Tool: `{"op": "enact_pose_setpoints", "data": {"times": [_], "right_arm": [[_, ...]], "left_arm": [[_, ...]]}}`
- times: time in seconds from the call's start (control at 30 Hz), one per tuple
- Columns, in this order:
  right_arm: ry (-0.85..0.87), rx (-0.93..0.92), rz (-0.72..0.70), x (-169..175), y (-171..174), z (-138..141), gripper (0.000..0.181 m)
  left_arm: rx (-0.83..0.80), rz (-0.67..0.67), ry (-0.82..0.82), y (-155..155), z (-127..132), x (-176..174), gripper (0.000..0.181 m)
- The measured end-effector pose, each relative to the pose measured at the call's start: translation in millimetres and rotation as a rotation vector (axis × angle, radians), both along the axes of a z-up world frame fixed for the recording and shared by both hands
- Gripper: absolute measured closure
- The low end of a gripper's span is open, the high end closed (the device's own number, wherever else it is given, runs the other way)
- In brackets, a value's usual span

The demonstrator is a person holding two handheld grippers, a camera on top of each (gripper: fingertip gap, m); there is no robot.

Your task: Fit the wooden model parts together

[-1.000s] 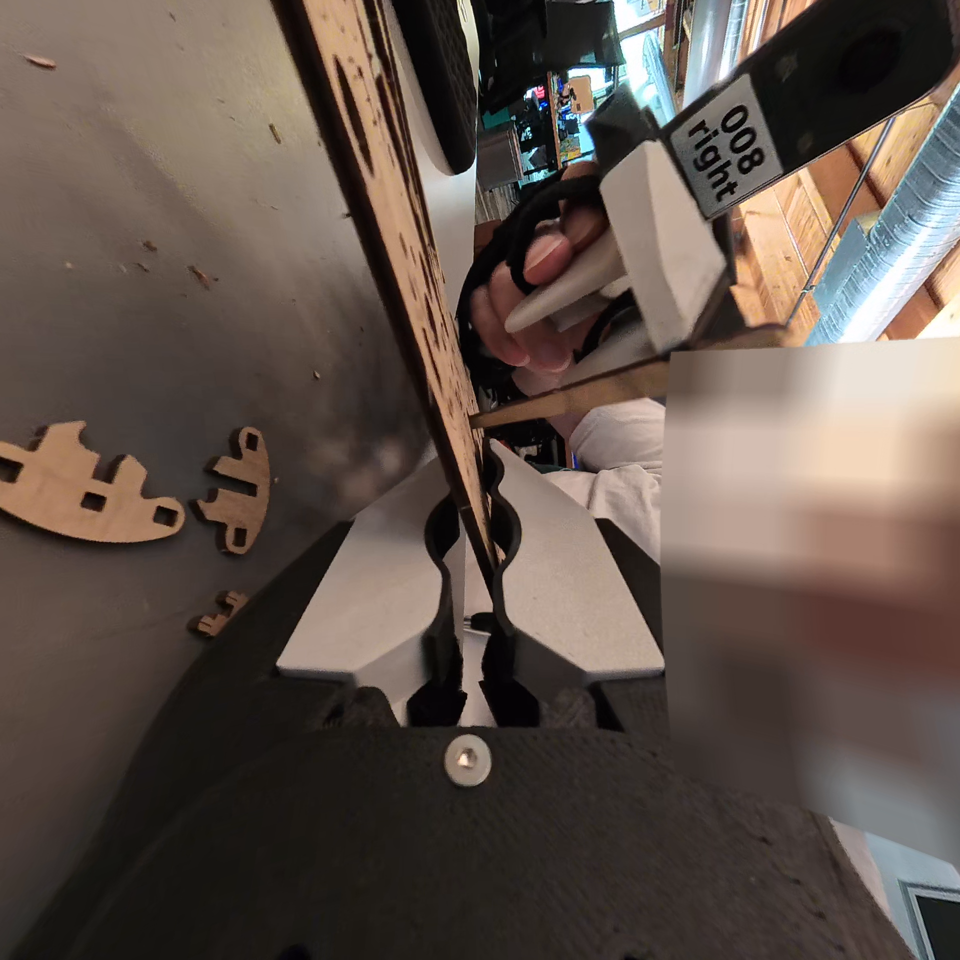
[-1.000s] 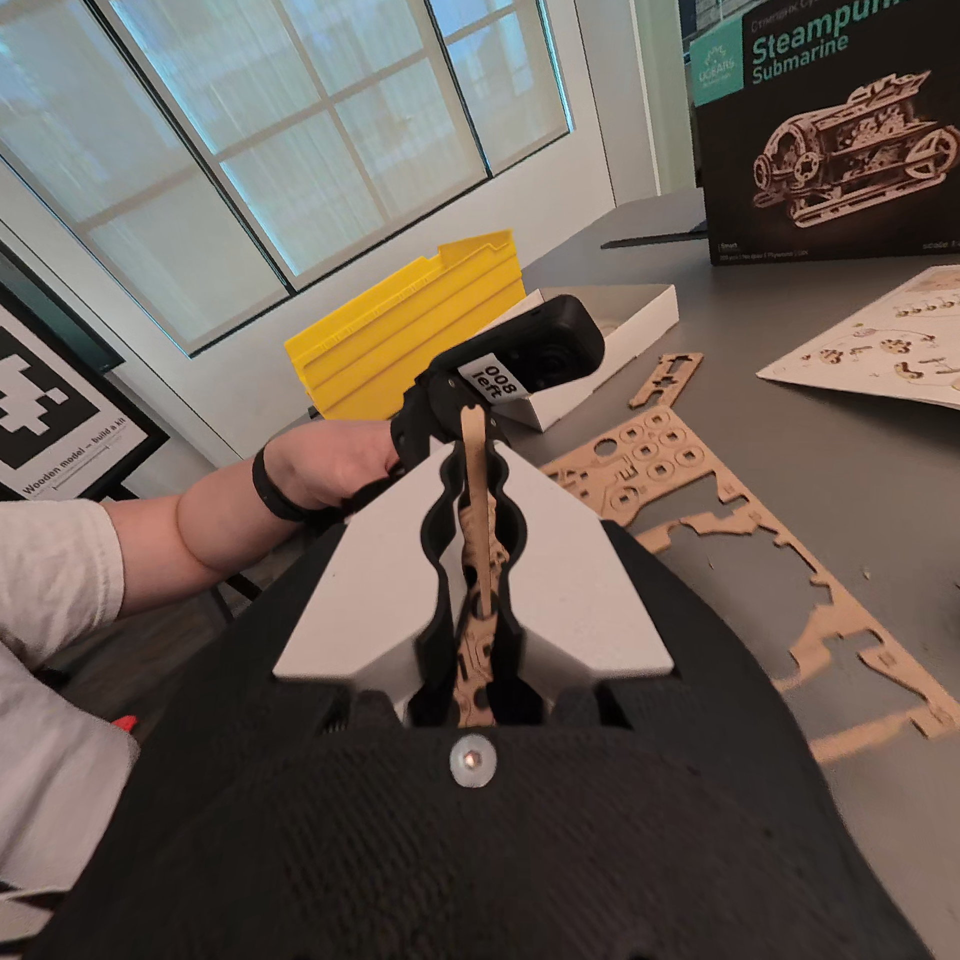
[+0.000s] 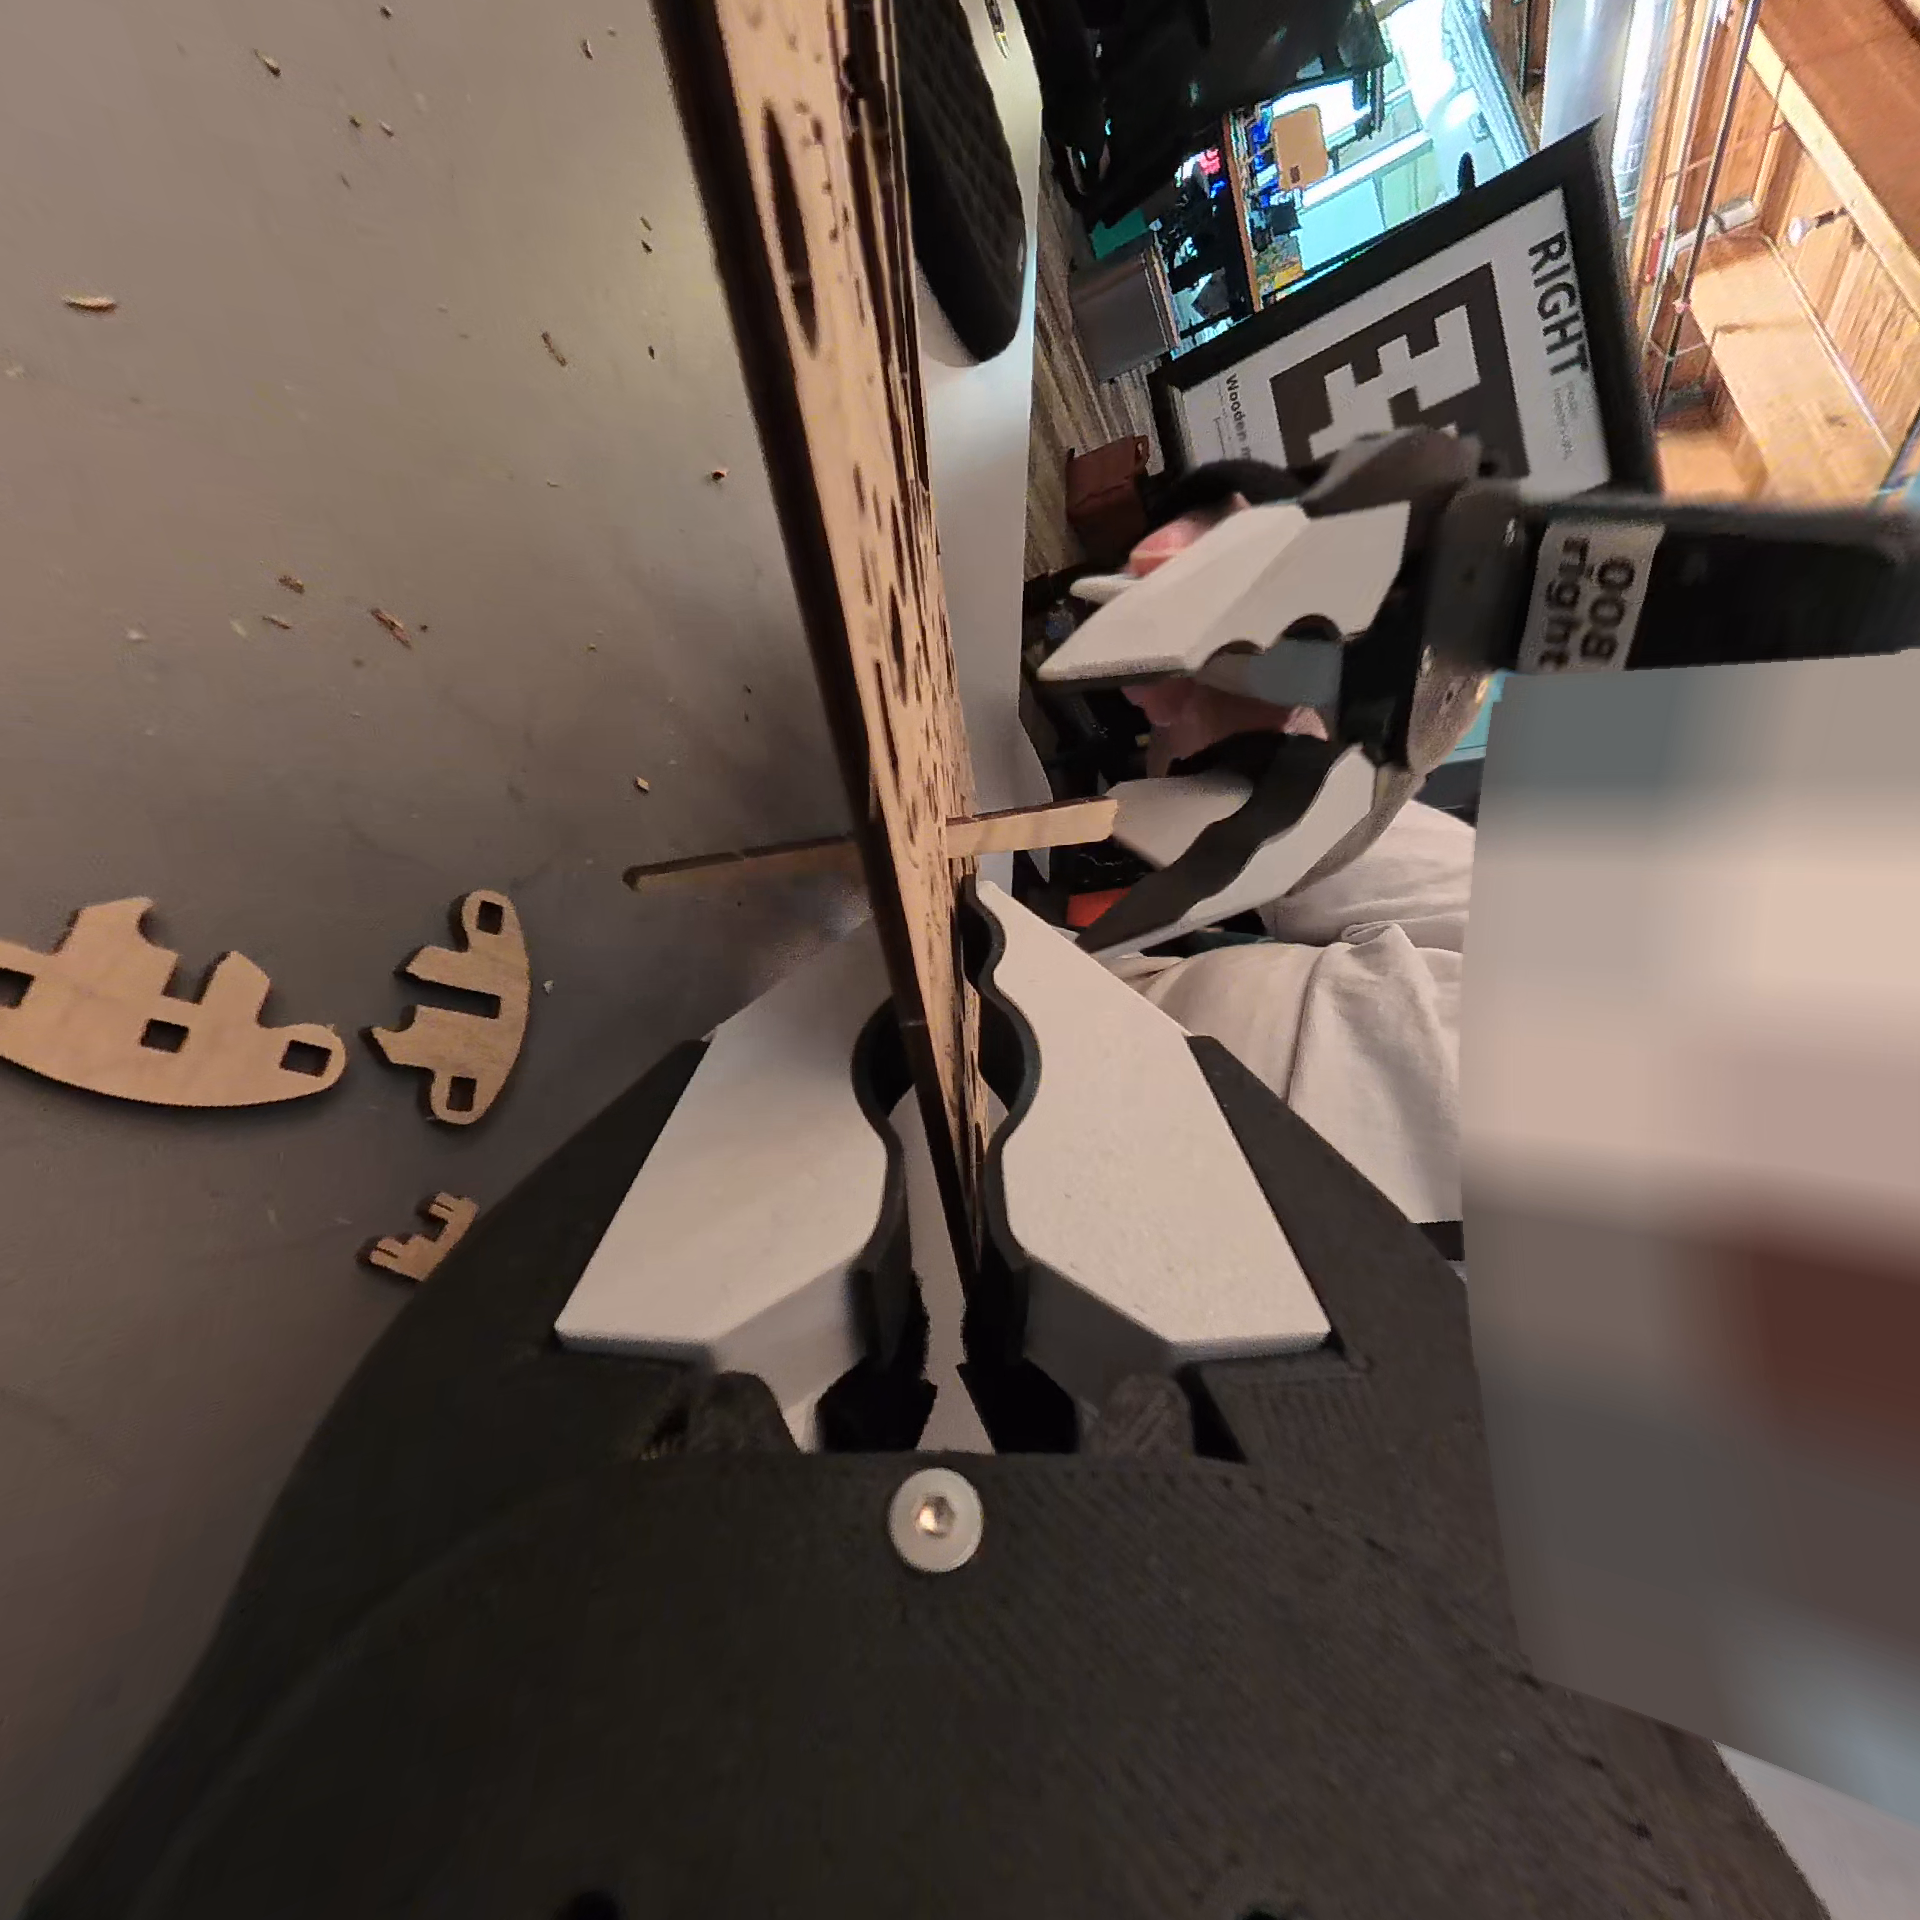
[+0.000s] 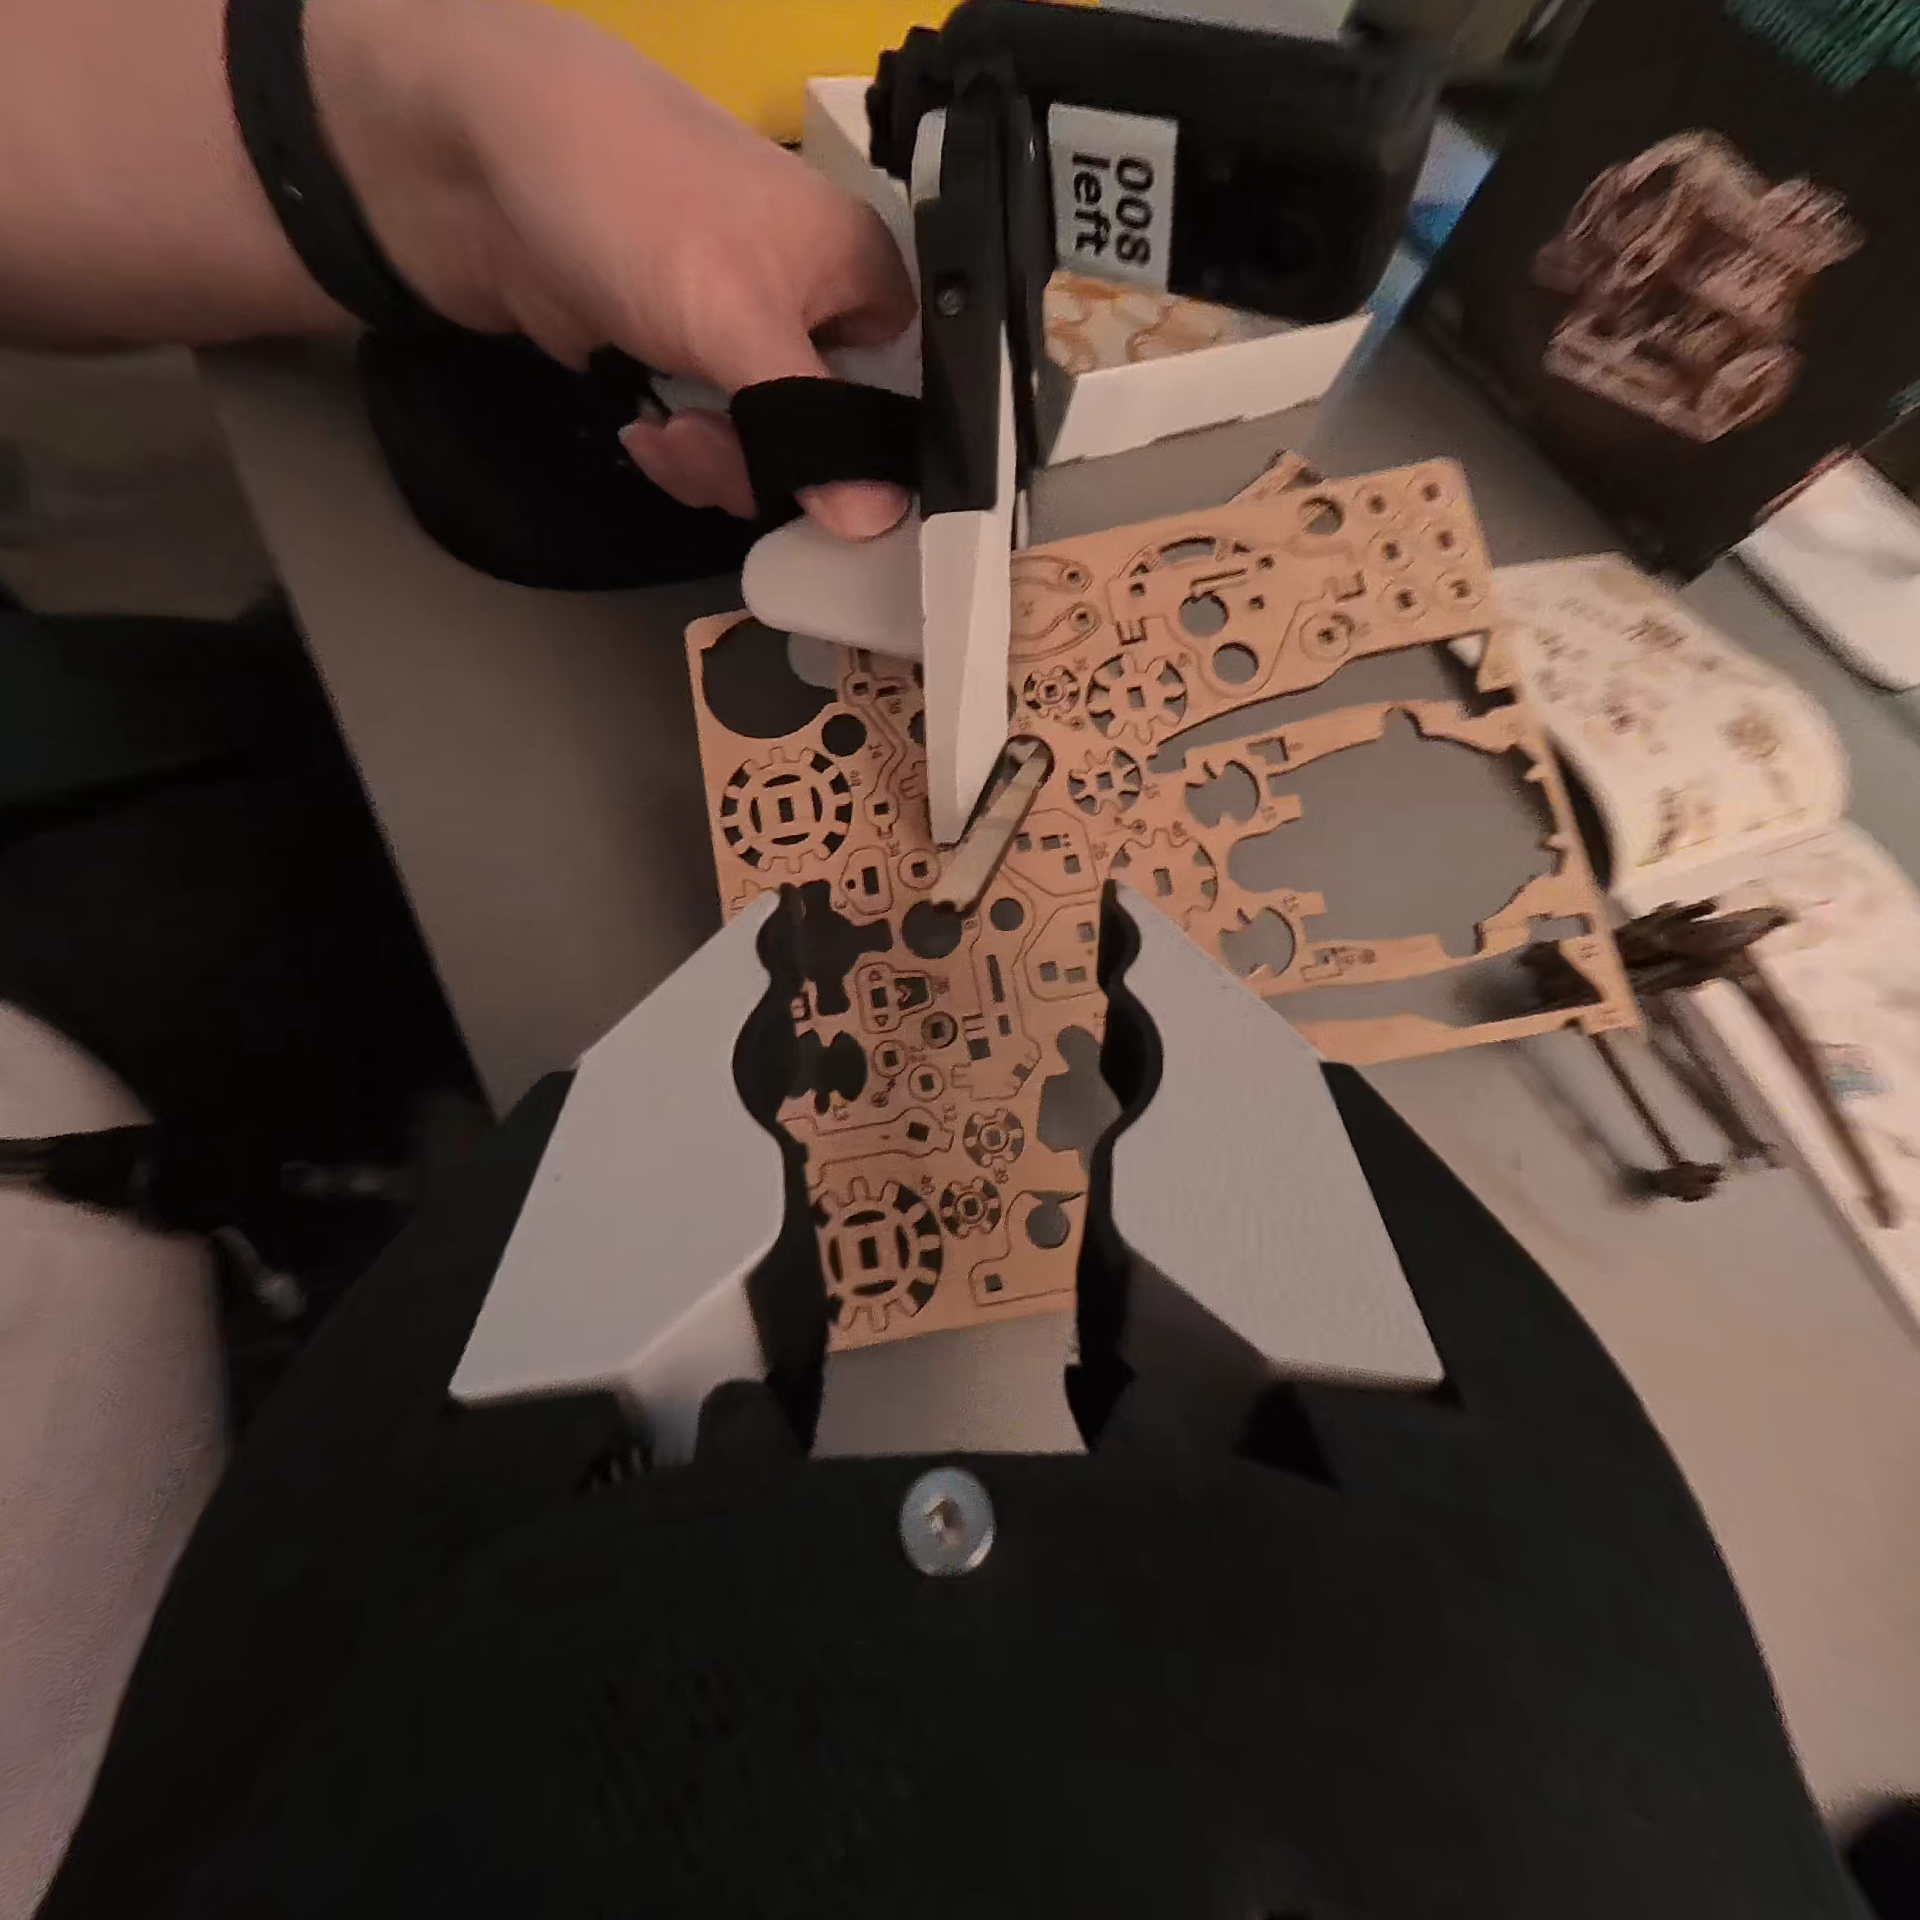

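Left gripper (image 3: 940,1049) clamps the upright wooden sheet (image 3: 831,416); a stick (image 3: 1023,828) pokes through it. Right gripper (image 4: 940,997) gapes empty. Best steady the sheet while regrasping.

Left tongs (image 3: 951,997): black textured printed body, white wedge fingers (image 3: 748,1174) with black scalloped inner pads, one silver hex screw (image 3: 934,1534). Right tongs (image 4: 945,925): same build. Person's hand (image 4: 644,260): black wristband (image 4: 301,177), black finger strap (image 4: 821,442).
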State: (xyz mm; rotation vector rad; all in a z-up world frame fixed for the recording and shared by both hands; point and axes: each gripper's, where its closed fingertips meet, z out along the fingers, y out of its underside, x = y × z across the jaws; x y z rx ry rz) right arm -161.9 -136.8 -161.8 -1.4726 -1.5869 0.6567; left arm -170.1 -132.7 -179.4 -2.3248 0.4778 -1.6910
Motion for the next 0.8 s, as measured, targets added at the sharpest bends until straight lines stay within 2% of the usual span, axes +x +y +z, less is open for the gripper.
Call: {"op": "enact_pose_setpoints", "data": {"times": [0.13, 0.37, 0.53, 0.8], "right_arm": [[0.066, 0.208, -0.082, -5.9, 8.1, 3.1, 0.133], [0.181, 0.283, -0.18, -8.1, 9.9, 10.2, 0.136], [0.233, 0.239, -0.229, -4.7, 10.4, 12.5, 0.134], [0.205, 0.177, -0.264, -3.1, 19.2, 2.1, 0.132]], "left_arm": [[-0.007, -0.001, -0.003, 0.1, -0.8, 0.3, 0.18], [-0.025, 0.007, -0.016, 2.1, -1.6, -1.4, 0.18], [-0.021, 0.011, -0.019, 2.8, -0.9, -1.9, 0.18], [-0.018, 0.014, -0.018, 3.4, -0.7, -2.0, 0.18]]}}
